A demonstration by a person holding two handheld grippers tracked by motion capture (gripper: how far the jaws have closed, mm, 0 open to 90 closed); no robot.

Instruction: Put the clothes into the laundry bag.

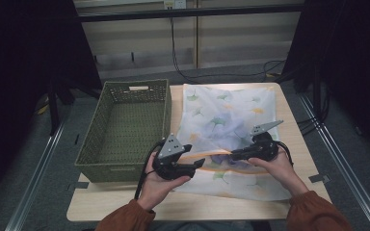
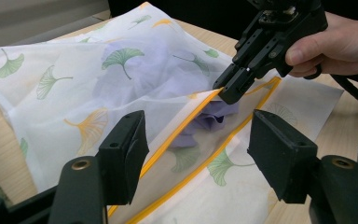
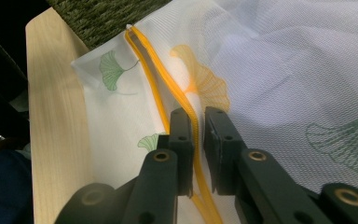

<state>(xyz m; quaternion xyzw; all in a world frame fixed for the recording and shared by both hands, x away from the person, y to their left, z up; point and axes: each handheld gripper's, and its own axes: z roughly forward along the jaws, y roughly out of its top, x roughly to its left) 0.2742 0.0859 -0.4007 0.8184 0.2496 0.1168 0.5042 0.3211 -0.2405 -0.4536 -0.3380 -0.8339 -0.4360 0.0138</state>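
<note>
Mesh bag (image 1: 231,120) lies mid-frame on table (image 1: 125,204), right of basket (image 1: 125,125). Right hand-held gripper (image 3: 198,140) pinches the bag's yellow zipper edge (image 3: 186,105). Left hand-held gripper (image 2: 196,140): jaws apart, holding nothing.

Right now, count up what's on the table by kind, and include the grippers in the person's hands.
Mesh laundry bag with ginkgo leaf print: 1
Purple cloth inside the bag: 1
Green woven basket: 1
Grippers: 2, left gripper and right gripper
Total: 5
</note>
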